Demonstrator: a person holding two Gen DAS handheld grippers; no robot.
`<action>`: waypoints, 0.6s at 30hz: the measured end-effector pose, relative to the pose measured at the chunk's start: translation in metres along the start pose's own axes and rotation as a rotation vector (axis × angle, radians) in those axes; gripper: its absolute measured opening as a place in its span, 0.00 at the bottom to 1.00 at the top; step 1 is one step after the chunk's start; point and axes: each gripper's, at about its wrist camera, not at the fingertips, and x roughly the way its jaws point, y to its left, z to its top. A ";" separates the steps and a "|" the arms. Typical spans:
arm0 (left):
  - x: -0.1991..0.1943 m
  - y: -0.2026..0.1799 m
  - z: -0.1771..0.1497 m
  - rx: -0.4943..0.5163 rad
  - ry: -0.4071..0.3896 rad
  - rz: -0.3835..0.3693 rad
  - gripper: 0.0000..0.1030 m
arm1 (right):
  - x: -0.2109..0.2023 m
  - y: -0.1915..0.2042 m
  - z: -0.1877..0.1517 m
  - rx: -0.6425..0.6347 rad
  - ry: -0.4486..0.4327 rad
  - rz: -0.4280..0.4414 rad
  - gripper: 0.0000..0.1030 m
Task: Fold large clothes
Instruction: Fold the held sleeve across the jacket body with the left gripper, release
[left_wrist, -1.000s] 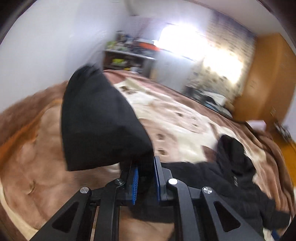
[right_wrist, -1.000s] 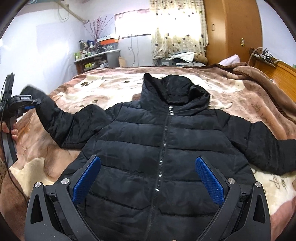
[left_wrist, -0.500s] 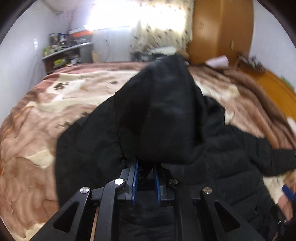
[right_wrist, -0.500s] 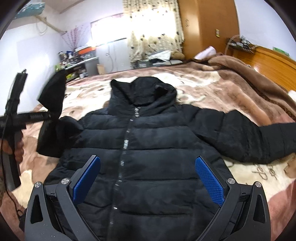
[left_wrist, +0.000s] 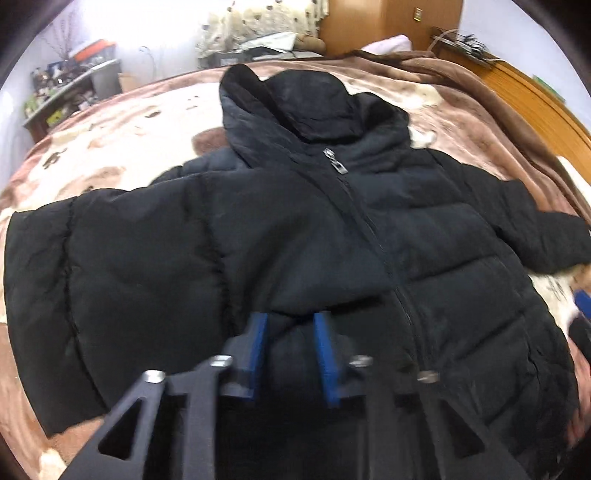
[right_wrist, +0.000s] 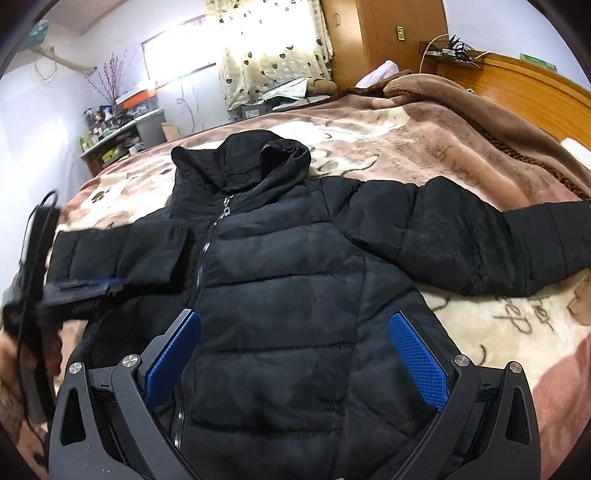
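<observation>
Left hand-held gripper (left_wrist: 291, 345) pinches puffy quilted black jacket's (left_wrist: 424, 236) sleeve cuff (left_wrist: 317, 291)

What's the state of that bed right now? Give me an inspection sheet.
Surface: brown and cream printed blanket covering the bed.
Job's things: black hooded jacket lying front up and zipped; one sleeve folded across the chest, other sleeve stretched out flat.
Clutter: white pillow by the wooden headboard.
Grippers: left gripper at the folded sleeve's cuff, grip unclear through blur; right gripper over the jacket's lower body, fingers wide apart and holding nothing.
Cables: black cable along the left gripper; wires on the headboard rack.
Surroundings: heart-print curtain, wooden wardrobe, crowded shelf.
</observation>
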 end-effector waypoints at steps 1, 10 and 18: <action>-0.006 0.002 -0.006 -0.004 0.001 -0.035 0.55 | 0.002 0.002 0.002 -0.015 -0.001 -0.007 0.99; -0.080 0.054 -0.041 -0.179 -0.114 -0.095 0.79 | 0.045 0.040 0.021 -0.114 0.102 0.148 0.99; -0.115 0.110 -0.077 -0.294 -0.146 0.034 0.85 | 0.098 0.106 0.021 -0.123 0.185 0.318 0.90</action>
